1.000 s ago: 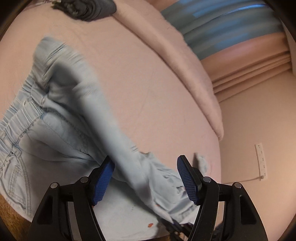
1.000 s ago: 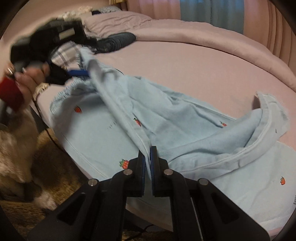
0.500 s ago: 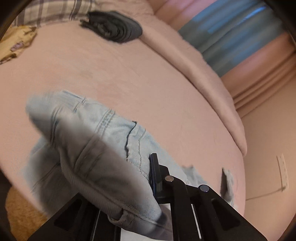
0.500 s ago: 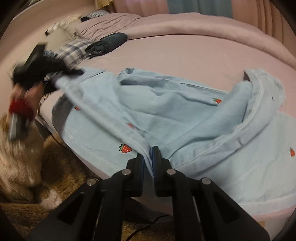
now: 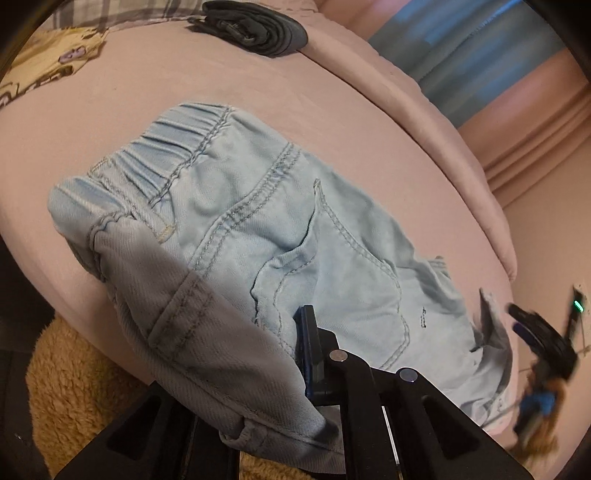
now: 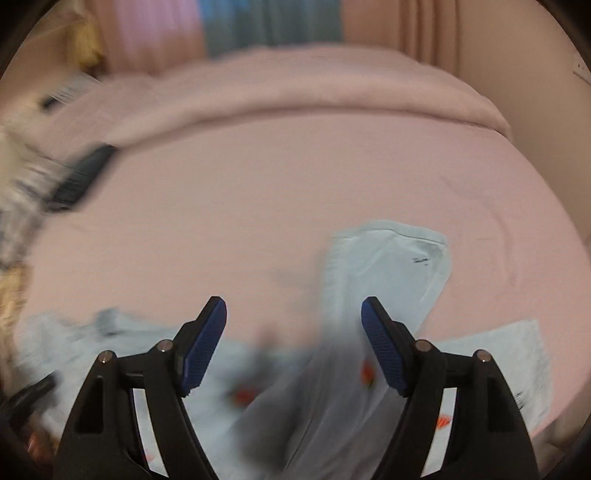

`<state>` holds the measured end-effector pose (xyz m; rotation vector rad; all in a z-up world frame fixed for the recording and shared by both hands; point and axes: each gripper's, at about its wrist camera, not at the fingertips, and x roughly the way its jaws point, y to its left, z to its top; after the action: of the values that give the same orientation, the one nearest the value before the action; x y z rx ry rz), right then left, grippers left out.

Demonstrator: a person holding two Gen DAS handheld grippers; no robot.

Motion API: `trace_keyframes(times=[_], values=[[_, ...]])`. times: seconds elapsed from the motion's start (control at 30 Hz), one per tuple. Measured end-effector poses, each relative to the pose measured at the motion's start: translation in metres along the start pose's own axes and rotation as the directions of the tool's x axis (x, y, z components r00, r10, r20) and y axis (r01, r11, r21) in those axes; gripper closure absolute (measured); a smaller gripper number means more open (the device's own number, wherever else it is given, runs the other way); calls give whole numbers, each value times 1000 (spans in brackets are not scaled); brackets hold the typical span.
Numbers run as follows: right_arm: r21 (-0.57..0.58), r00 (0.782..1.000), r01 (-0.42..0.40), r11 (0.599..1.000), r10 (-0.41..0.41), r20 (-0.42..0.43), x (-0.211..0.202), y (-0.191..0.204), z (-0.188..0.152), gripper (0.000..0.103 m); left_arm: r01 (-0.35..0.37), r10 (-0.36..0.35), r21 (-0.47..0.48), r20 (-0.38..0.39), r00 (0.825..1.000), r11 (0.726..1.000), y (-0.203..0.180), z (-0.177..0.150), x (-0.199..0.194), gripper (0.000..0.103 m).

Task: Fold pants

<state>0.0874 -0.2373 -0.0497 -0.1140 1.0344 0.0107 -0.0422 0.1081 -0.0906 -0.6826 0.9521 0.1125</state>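
Light blue denim pants (image 5: 280, 236) lie on the pink bed (image 5: 129, 96), elastic waistband to the upper left, back pocket showing. My left gripper (image 5: 301, 350) is shut on the pants' waistband edge, and the cloth drapes over its left finger. In the right wrist view the pants (image 6: 388, 266), printed with small red strawberries, lie below my right gripper (image 6: 293, 332), which is open with a fold of cloth falling between its blue pads (image 6: 207, 339). The right gripper also shows in the left wrist view (image 5: 543, 343), blurred, at the far right.
Folded dark clothes (image 5: 255, 26) lie at the bed's far side, next to plaid and yellow fabric (image 5: 44, 70). A rolled pink blanket (image 6: 295, 85) runs along the back. A tan fluffy rug (image 5: 74, 380) lies by the bed's near edge.
My left gripper closed on the waistband and carried it over so the pants lie folded. My right gripper opened and let go of the pants; the view swung toward the bed's middle.
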Motion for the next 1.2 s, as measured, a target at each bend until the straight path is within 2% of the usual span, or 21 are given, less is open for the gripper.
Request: trace_keyframes(times=[0.1,0.13,0.17,0.2,0.23,0.27,0.37,0.4,0.5,0.53,0.6,0.67,0.73,0.77,0.8,0.87,0.93,1.0,1.03,1.1,1.2], values=[[-93,979,161,983,-170,-109,45,3,3,48,13,-13,-6,-11,1000,1000,-2,3,0,96],[-128,965,214,968,-230,-127,55,0,-1,61,18,-18,-9,-13,1000,1000,0,4,-1,96],[-138,960,232,963,-249,-129,59,-5,-3,69,23,-23,-11,-13,1000,1000,1,5,-1,96],[-135,969,203,970,-219,-117,59,-9,-6,73,26,-26,-9,-10,1000,1000,0,7,-2,96],[-125,978,164,978,-178,-107,57,-11,-5,89,28,-28,-7,-8,1000,1000,-2,10,-1,96],[-103,982,141,985,-153,-112,56,-17,-4,97,34,-34,-6,-8,999,999,-2,11,0,96],[14,997,-3,1000,4,-75,42,-37,17,98,80,-80,-7,4,997,997,-7,24,-5,96],[34,998,-24,999,26,-51,37,-38,27,98,104,-104,-5,22,994,995,-10,32,-9,96],[111,986,-143,983,132,100,-4,-50,64,99,145,-144,-1,112,983,989,-18,58,-29,96],[137,973,-192,972,170,155,-19,-56,71,99,169,-166,-6,139,976,986,-20,67,-38,96],[202,917,-309,929,235,323,-62,-79,71,99,213,-207,-17,168,964,977,-18,75,-50,96],[230,868,-371,899,249,429,-90,-92,57,99,239,-233,-12,182,955,971,-12,76,-56,96],[271,817,-453,849,274,507,-110,-119,17,98,240,-233,-19,173,957,971,-3,67,-52,96],[303,816,-462,834,265,514,-111,-129,-6,98,220,-214,-25,142,966,975,2,59,-43,96],[337,833,-440,832,238,500,-109,-130,-29,98,195,-191,-28,110,975,980,4,53,-35,96],[418,886,-357,835,162,434,-94,-138,-76,98,137,-136,-15,36,990,990,9,36,-14,96],[529,939,-289,798,128,320,-65,-149,-131,98,82,-83,-11,-36,996,997,15,22,3,96],[599,960,-259,758,133,247,-42,-156,-164,98,87,-88,-25,-45,995,996,19,17,6,96],[623,963,-254,740,132,236,-37,-157,-178,98,94,-95,-31,-46,994,995,20,17,5,96],[650,946,-311,694,165,277,-35,-160,-189,98,93,-95,-35,-50,994,995,18,20,3,96],[630,929,-348,694,165,332,-51,-156,-176,98,54,-54,11,-22,998,998,8,21,-3,96]])
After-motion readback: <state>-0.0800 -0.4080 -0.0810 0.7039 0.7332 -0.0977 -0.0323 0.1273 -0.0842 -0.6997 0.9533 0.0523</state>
